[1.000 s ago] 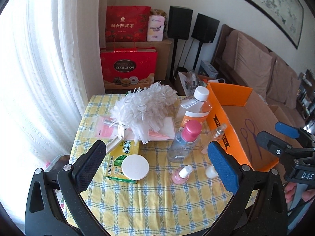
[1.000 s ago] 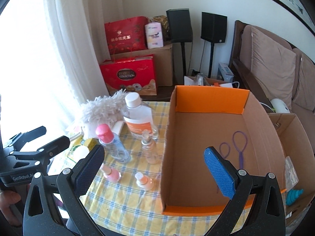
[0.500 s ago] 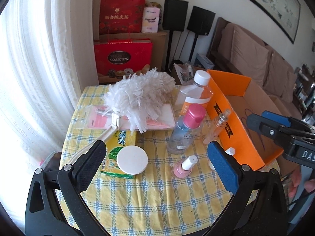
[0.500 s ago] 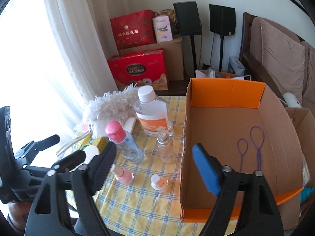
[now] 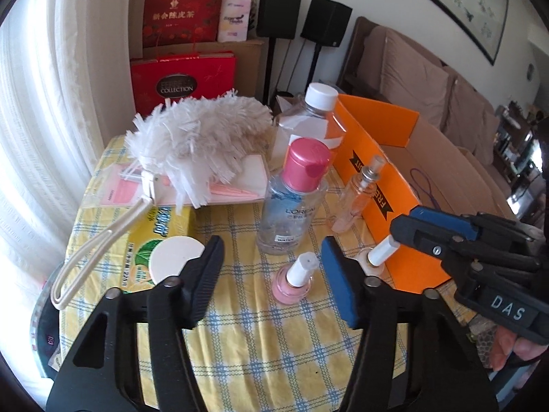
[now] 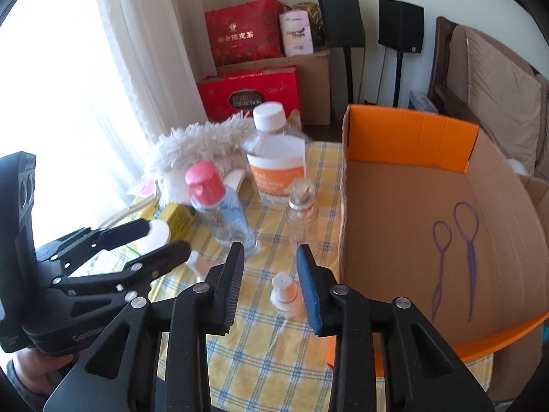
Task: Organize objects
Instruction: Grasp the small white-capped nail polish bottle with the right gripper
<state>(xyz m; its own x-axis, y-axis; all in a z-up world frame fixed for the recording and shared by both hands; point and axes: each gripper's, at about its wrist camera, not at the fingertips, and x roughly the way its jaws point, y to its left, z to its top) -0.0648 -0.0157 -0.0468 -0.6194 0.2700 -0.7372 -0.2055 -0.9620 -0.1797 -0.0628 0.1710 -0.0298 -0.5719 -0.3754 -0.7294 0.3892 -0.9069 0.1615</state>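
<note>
Where checked cloth shows, five bottles stand.

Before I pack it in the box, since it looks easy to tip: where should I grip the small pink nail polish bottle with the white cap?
Take the small pink nail polish bottle by its squat glass body, from above with one pad on each side. It stands upright on the checked cloth, and its white cap is narrow and leans slightly.

Two black speakers flank what looks like a sofa.
</note>
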